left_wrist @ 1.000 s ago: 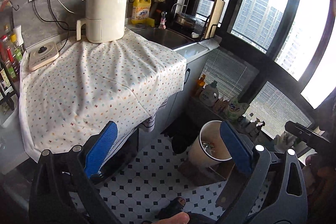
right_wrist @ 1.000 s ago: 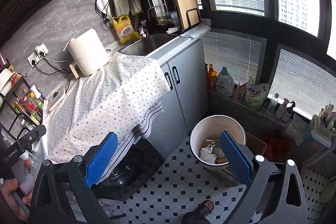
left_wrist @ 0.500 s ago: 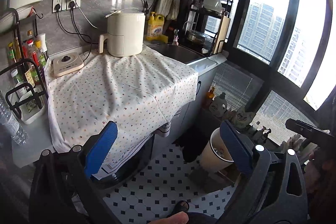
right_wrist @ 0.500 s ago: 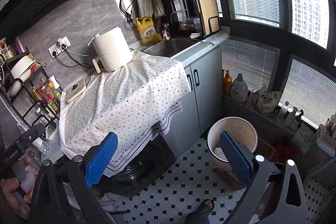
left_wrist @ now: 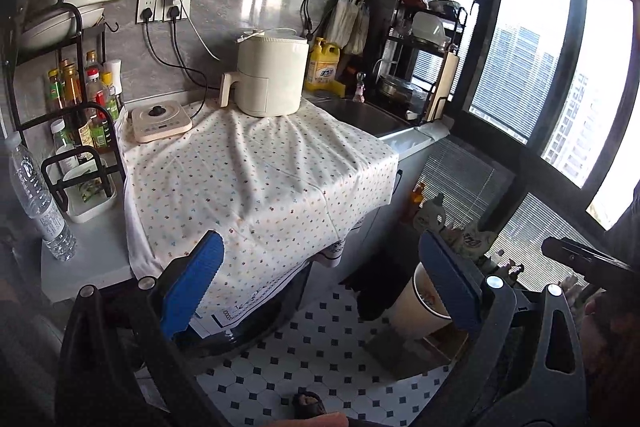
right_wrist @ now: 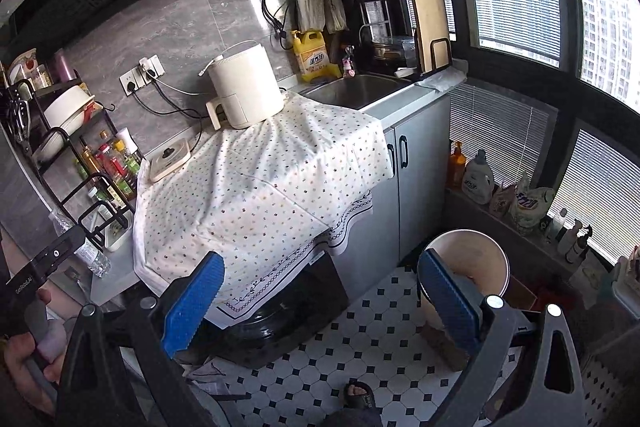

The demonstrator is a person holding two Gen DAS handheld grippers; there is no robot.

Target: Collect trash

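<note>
A cream round trash bin stands on the tiled floor by the grey cabinet; it also shows in the left wrist view, partly behind my finger. Its contents are hidden from here. My left gripper is open and empty, held above the floor in front of the cloth-covered counter. My right gripper is open and empty, just left of the bin and higher. No loose trash shows on the cloth.
A cream air fryer and a small cooker sit at the back of the cloth. A water bottle and spice rack stand left. The sink is right; detergent bottles line the window ledge.
Both grippers have risen and pulled back from the bin. The views now take in more of the wall, the spice rack and the counter; the bin's inside is out of sight.
</note>
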